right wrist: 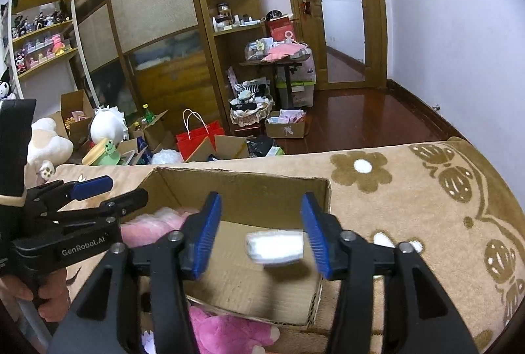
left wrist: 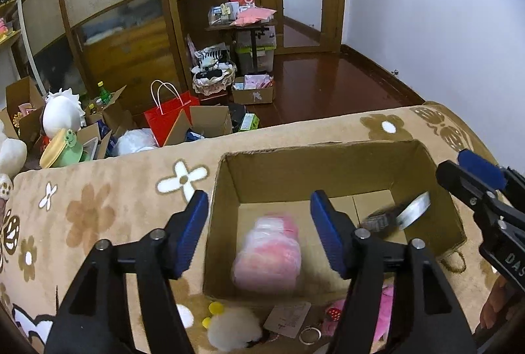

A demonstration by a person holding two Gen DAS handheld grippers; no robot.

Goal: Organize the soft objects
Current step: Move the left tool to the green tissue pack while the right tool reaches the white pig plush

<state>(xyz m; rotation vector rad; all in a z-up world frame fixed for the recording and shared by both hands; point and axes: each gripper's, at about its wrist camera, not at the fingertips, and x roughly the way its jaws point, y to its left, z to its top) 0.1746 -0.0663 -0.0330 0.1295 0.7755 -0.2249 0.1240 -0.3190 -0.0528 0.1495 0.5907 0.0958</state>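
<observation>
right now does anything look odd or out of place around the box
Yes. Both tongs are open above the cardboard box, and two items inside show motion blur: a pink plush and a white packet. More soft toys lie outside on the blanket, including a magenta plush.

Black left gripper [left wrist: 259,229], right gripper [right wrist: 259,236]: blue ribbed pads, silver screws ("GenRobot.AI" lettering).
</observation>
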